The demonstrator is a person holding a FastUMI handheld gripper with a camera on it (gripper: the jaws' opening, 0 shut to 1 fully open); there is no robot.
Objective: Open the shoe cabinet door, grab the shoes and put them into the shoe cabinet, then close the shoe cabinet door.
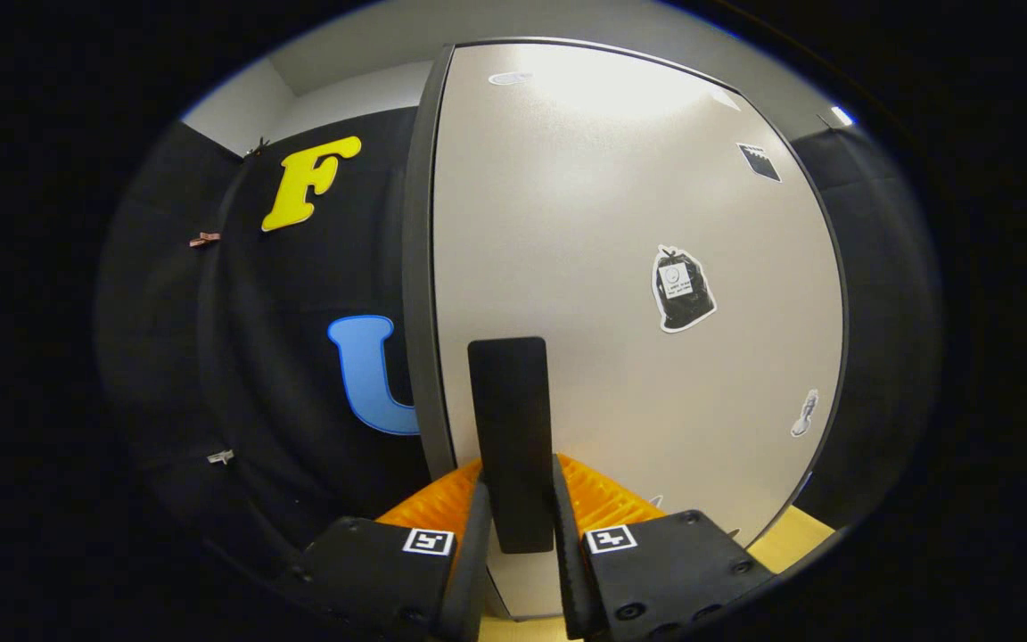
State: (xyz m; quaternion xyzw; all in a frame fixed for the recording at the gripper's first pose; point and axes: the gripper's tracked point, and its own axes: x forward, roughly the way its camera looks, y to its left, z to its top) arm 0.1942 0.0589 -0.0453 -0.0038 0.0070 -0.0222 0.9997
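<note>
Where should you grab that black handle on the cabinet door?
Grip the handle by its two long sides, coming straight at the door. It is a tall, narrow bar, so it fits between the fingers. The gripper already straddles its lower part.

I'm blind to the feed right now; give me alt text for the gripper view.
The gripper has its fingers closed on the upright black rectangular handle of the pale grey shoe cabinet door. The door carries a few small stickers, and black booth cloth hangs beside its dark edge.

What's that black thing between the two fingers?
The door handle, seen in the gripper view. The gripper fingers sit on either side of it.
</note>
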